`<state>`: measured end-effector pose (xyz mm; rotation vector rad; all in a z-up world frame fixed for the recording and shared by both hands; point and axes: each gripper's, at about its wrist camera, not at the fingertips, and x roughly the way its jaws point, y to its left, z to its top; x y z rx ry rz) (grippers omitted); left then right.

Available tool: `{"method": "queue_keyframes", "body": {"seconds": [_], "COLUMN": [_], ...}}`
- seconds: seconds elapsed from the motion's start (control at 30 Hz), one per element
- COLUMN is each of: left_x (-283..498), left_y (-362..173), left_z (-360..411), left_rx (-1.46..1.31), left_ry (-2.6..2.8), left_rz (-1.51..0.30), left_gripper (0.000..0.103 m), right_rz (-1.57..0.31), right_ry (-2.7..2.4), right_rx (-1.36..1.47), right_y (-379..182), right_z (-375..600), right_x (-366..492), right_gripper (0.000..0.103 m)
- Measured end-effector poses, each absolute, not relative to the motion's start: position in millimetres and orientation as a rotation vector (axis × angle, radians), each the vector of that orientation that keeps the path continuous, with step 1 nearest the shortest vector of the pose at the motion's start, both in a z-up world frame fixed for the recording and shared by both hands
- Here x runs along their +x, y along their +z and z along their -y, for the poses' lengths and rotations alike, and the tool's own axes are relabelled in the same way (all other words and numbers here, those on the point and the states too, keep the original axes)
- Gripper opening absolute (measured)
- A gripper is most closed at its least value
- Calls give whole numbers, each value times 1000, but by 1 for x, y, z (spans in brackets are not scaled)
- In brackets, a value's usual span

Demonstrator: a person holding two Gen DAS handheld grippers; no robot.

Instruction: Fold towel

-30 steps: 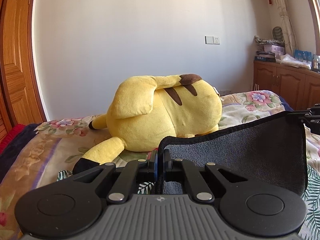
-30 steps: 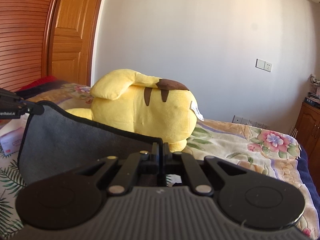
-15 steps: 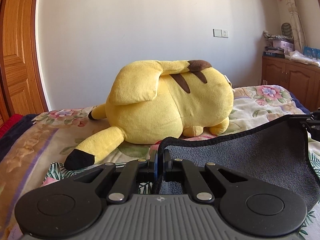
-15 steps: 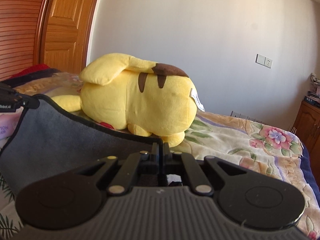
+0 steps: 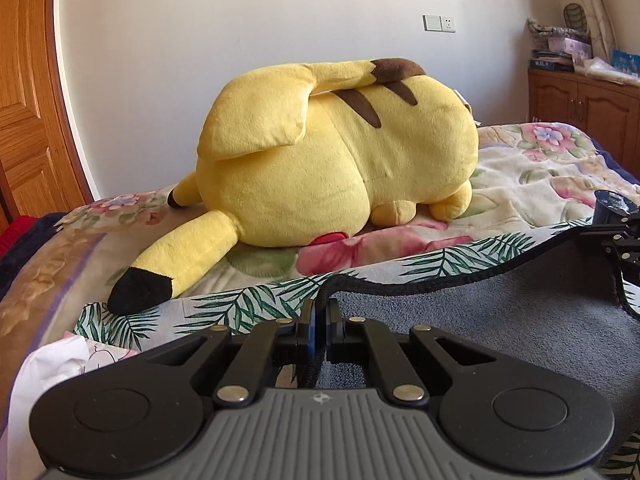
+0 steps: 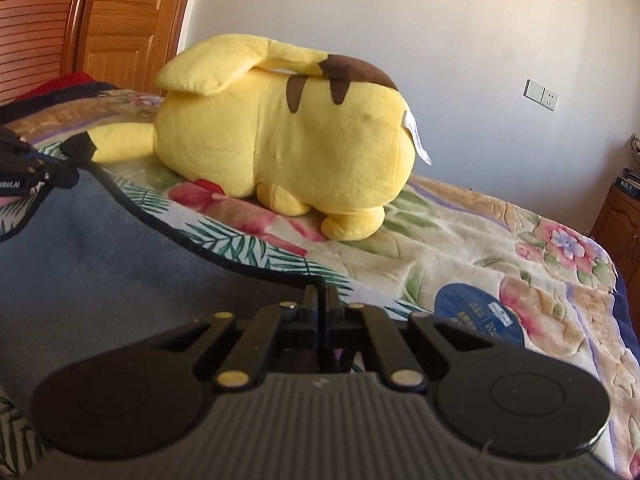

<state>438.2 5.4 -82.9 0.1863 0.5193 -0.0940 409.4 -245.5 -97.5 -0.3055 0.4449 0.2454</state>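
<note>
A dark grey towel (image 5: 500,320) with a black hem is stretched between my two grippers, low over the bed. My left gripper (image 5: 319,304) is shut on its left corner. My right gripper (image 6: 320,292) is shut on its right corner; the towel (image 6: 100,264) spreads to the left in that view. The right gripper also shows at the right edge of the left wrist view (image 5: 616,220), and the left gripper at the left edge of the right wrist view (image 6: 24,168).
A large yellow plush toy (image 5: 340,152) lies on the floral bedspread (image 5: 520,184) just beyond the towel's edge. A wooden door (image 6: 128,20) stands at the left, a wooden cabinet (image 5: 584,108) at the right. A round blue object (image 6: 480,312) lies on the bed.
Both grippers have moved forward and down toward the bed, bringing the towel's held edge lower and closer to the plush toy. Both stay shut on the towel.
</note>
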Motion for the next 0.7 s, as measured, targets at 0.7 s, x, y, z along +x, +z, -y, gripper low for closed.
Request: {"method": "queue_keyframes", "body": {"seconds": [0.7], "left_x": [415], "left_y": [-62], "left_z": [2], "left_rx": [187], "left_ry": [-102], "left_rz": [-540], "left_gripper": [14], "right_rz": [-463], "right_ry": [262], "right_rx": [-235], "right_y": [-66], "right_z": [256], "right_x": [383], "right_gripper": [15]}}
